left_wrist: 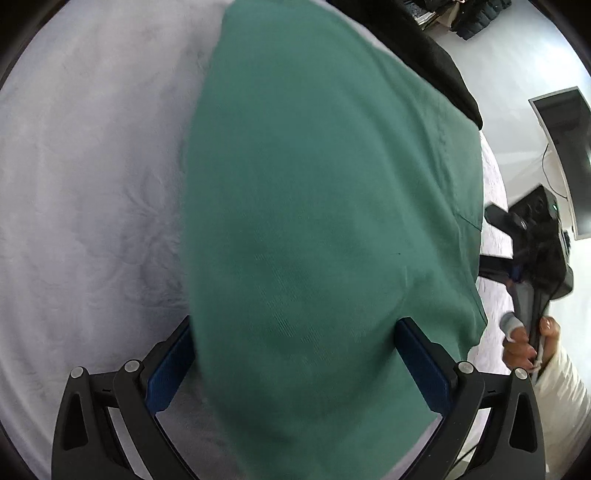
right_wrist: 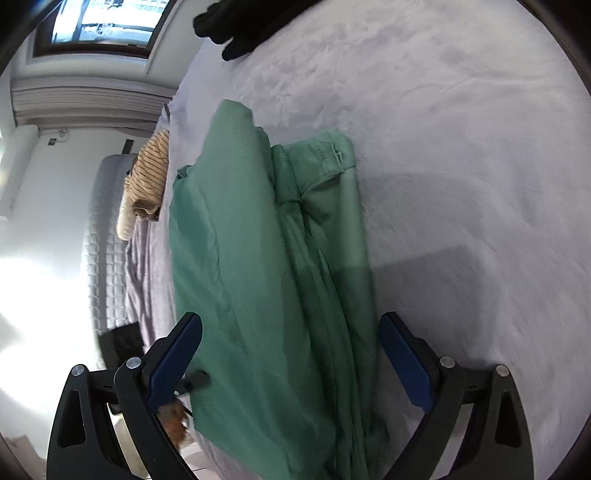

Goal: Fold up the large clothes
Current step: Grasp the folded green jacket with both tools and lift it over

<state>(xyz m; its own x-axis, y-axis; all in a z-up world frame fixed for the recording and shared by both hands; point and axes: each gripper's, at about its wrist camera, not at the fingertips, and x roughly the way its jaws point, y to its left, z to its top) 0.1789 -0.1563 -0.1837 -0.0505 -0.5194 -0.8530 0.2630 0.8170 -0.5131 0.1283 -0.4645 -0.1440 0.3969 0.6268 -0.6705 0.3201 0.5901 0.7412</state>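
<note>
Your left hand-held gripper (left_wrist: 295, 354) is spread wide, its blue pads on either side of the green trousers (left_wrist: 325, 206) without pinching them. Your right hand-held gripper (right_wrist: 291, 354) is likewise spread, with the folded cloth running between its fingers and no grip taken. The trousers lie on the bed (right_wrist: 461, 147), doubled lengthwise, with the waistband and a belt loop at the far end in the right wrist view.

Judged from this layout, the lengthwise fold is complete and the crosswise fold is the step in hand. For the next move, close each gripper on all layers at the near end, then carry that end toward the waistband so the edges line up. Take every layer, or the stack is likely to slide apart.

A dark garment (right_wrist: 236, 33) lies at the far end of the bed, apart from the trousers. A striped garment (right_wrist: 149, 173) rests at the bed's edge.
</note>
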